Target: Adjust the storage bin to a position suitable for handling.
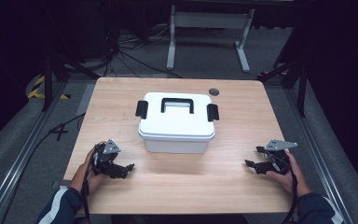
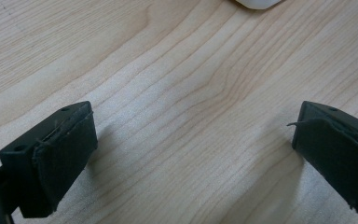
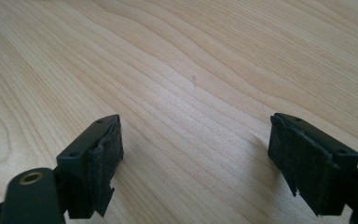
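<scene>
Both sets of jaws released w/ nothing between, L gripper [image 1: 127, 167] and R gripper [image 1: 249, 164] low over the counter [image 1: 214, 186], box [image 1: 176, 122] mid-counter w/ clips [image 1: 141, 108] latched, so I'd bring each in level, square to its own clip.

White storage box [image 1: 176, 123]: black handle [image 1: 177, 104] on its lid, black clasps at both ends. Table [image 1: 121, 98] beneath box: pale wood, wavy grain. Left gripper [image 1: 127, 168] and right gripper [image 1: 249, 164], flanking box: black, grey top plates.
</scene>
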{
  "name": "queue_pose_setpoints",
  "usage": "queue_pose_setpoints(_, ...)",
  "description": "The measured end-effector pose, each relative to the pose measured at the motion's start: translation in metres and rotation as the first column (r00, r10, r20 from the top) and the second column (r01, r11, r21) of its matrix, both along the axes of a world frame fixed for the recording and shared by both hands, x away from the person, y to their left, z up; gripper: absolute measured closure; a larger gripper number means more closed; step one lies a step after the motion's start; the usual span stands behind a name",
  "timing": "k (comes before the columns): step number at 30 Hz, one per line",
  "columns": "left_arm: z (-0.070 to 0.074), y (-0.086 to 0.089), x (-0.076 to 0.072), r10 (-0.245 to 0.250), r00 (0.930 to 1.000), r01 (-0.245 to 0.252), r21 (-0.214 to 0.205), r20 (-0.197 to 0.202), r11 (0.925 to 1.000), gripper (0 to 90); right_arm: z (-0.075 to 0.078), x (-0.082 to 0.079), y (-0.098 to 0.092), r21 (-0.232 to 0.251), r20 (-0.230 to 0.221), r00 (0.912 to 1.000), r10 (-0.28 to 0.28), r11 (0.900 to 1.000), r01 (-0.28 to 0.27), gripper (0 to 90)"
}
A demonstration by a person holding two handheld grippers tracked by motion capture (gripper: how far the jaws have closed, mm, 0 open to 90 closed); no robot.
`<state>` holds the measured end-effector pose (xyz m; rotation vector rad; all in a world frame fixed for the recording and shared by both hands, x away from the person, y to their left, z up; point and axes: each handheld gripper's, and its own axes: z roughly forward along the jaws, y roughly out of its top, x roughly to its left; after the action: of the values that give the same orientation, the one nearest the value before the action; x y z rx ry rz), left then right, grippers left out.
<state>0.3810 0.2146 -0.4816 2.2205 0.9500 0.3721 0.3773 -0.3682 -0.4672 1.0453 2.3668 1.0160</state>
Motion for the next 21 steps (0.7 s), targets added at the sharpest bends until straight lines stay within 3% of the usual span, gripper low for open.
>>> queue_pose_setpoints(2,0.0002,0.0003,0.0005,-0.008,0.9998,0.008,-0.007,-0.016,0.9999,0.1,0.0,-0.0001,-0.0002,0.0,-0.001,1.0,-0.001,1.0,0.001,18.0)
queue_pose_setpoints(14,-0.0006,0.0048,-0.0011,-0.039,0.9992,0.039,-0.01,-0.007,0.9992,0.5,0.0,0.0007,-0.0008,0.001,0.0,0.9998,-0.02,0.9998,0.02,17.7)
queue_pose_setpoints(21,-0.0005,0.0066,-0.0013,-0.055,0.9985,0.055,-0.009,-0.009,0.9985,0.5,0.0004,0.0009,-0.0029,-0.003,-0.004,1.0,0.001,1.0,-0.001,17.3)
